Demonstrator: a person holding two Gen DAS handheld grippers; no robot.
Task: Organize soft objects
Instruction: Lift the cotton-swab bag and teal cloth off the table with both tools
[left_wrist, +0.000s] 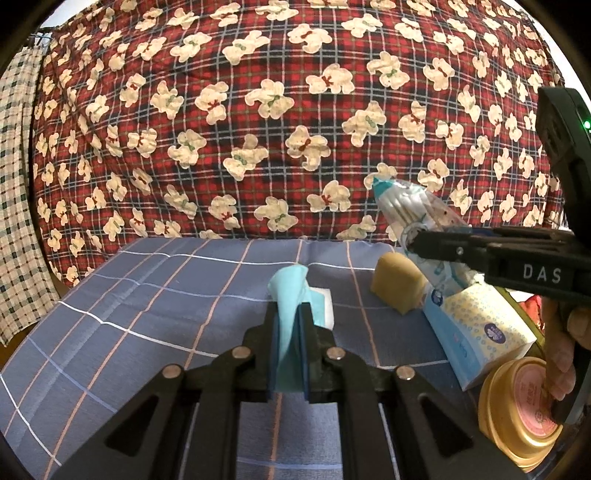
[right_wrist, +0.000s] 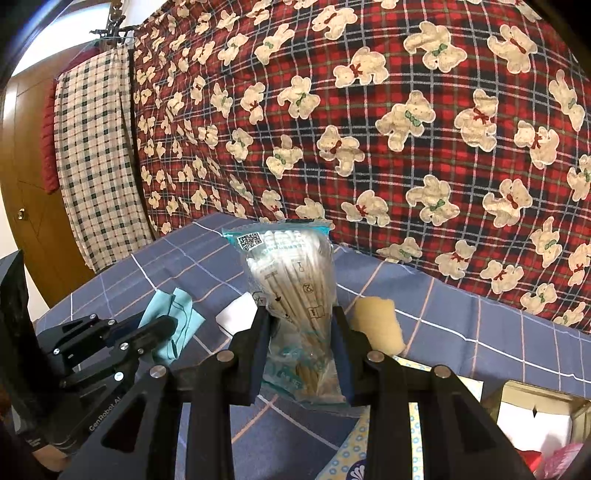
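Observation:
My left gripper (left_wrist: 290, 314) is shut on a light blue cloth (left_wrist: 290, 295) and holds it above the blue checked table cover (left_wrist: 166, 295); the cloth also shows in the right wrist view (right_wrist: 177, 314). My right gripper (right_wrist: 301, 317) is shut on a clear bag of cotton swabs (right_wrist: 291, 273), held upright; the bag shows at the right in the left wrist view (left_wrist: 410, 206). A white pad (left_wrist: 325, 306) lies just beyond the cloth. A tan sponge (left_wrist: 397, 282) stands right of it.
A pack of tissues (left_wrist: 476, 325) lies at the right, with a gold tin (left_wrist: 517, 402) in front of it. A cardboard box (right_wrist: 535, 417) is at the lower right. A red plaid bear-print sheet (left_wrist: 258, 110) hangs behind the table.

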